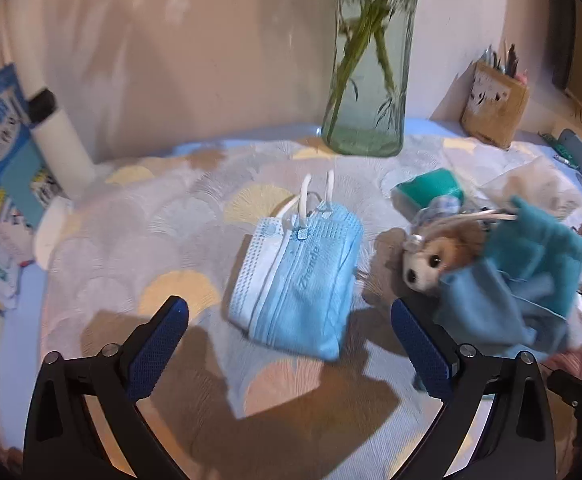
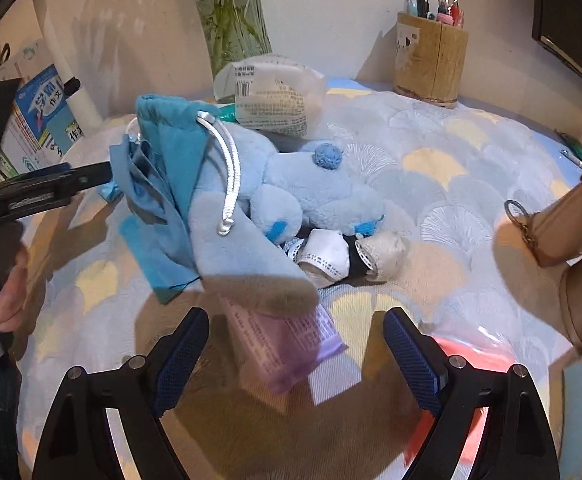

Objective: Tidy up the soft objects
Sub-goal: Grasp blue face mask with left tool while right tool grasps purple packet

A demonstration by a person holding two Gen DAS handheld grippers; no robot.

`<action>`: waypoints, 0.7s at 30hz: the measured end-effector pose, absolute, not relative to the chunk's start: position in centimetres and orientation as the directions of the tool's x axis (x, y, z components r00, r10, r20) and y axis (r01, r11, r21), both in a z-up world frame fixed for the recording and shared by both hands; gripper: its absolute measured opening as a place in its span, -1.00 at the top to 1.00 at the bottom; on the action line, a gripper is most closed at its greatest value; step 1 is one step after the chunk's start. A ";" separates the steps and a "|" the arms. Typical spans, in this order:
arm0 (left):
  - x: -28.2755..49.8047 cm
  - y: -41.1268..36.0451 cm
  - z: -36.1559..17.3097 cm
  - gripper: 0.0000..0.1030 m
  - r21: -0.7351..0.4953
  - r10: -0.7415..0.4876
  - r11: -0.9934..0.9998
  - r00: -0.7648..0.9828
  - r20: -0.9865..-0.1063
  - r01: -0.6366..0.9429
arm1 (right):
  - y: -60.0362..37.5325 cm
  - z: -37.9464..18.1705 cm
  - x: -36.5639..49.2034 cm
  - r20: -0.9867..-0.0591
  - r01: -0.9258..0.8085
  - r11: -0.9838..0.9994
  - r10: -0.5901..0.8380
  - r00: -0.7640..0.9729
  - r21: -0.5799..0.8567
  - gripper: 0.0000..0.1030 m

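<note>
Spread across the whole desk is a quilted cover patterned with pale fans, backed by a plain wall. Beyond the left gripper, a green glass vase of stems is seen against the wall. Ahead of the right gripper, a light blue plush toy lies against a teal drawstring pouch, with a printed clear packet behind them. A stack of blue face masks lies just ahead of the left gripper's fingers, which are held wide apart with nothing between them. A small brown toy dog is seen beside its right finger. The right gripper's fingers are likewise spread and empty, with a purple packet lying on the cover between them.
</note>
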State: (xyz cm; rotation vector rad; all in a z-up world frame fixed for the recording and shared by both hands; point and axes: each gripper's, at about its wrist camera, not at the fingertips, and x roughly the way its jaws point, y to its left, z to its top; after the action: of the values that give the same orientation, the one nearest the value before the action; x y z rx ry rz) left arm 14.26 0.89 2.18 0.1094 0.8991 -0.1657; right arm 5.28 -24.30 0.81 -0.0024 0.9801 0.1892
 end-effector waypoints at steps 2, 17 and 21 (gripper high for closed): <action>14.8 0.8 1.5 -0.45 0.018 -0.100 0.981 0.590 -0.802 0.191 | -24.1 0.8 5.2 -0.821 -0.172 0.983 0.153 0.550 0.068 -0.45; 4.9 1.8 2.7 0.51 -0.118 -0.238 0.963 0.554 -0.798 0.244 | -24.4 1.3 -1.4 -0.853 -0.191 0.963 0.257 0.454 0.188 0.21; 0.9 1.0 2.1 0.45 -0.139 -0.265 0.953 0.517 -0.814 0.269 | -24.3 1.0 -3.8 -0.851 -0.202 0.967 0.233 0.472 0.153 0.20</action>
State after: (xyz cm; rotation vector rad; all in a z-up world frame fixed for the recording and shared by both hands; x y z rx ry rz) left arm 0.91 1.03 2.09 0.0049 0.9768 -0.3204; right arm -3.83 -24.34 1.04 0.0330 1.0465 0.2660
